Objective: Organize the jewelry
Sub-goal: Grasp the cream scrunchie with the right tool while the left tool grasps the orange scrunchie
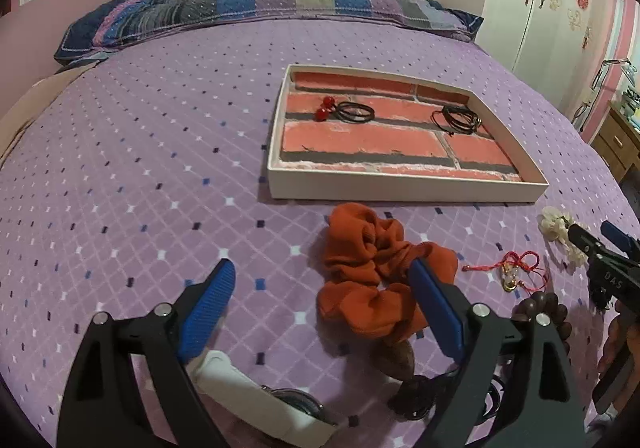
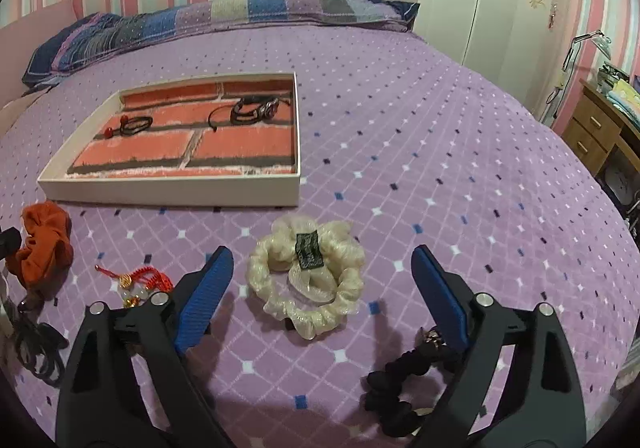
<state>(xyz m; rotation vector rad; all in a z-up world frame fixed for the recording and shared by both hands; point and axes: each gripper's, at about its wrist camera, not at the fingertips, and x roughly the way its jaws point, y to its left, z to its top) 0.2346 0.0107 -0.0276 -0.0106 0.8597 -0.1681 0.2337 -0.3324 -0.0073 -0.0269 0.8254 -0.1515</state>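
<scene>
**Two scrunchies, two open grippers above the bed**

Two hair scrunchies lie on the purple bedspread (image 1: 160, 152), in front of a shallow white tray (image 1: 400, 190) lined with a brick print. The orange scrunchie (image 1: 360, 272) is a crumpled ring of knit fabric. The cream scrunchie (image 2: 308, 280) is a glossy ruffled ring with a small dark tag on top. Inside the tray lie black cords with red beads (image 1: 324, 108) toward its left and a coil of dark bands (image 2: 254, 108) toward its right. A red knotted charm (image 2: 136, 282) with gold and pale beads lies on the bed between the two scrunchies, and a black scrunchie (image 2: 396, 388) lies near the right gripper's right finger.

The left gripper (image 1: 320, 288) has its blue fingers (image 1: 208, 308) spread wide and holds nothing. The orange scrunchie lies mostly between them, toward the right finger, whose tip overlaps the fabric in the picture; contact cannot be told.

The right gripper (image 2: 320, 276) also has its fingers (image 2: 204, 304) wide apart, with nothing gripped. The cream scrunchie lies between them, nearer the left finger, with bedspread showing on both sides of it.
</scene>
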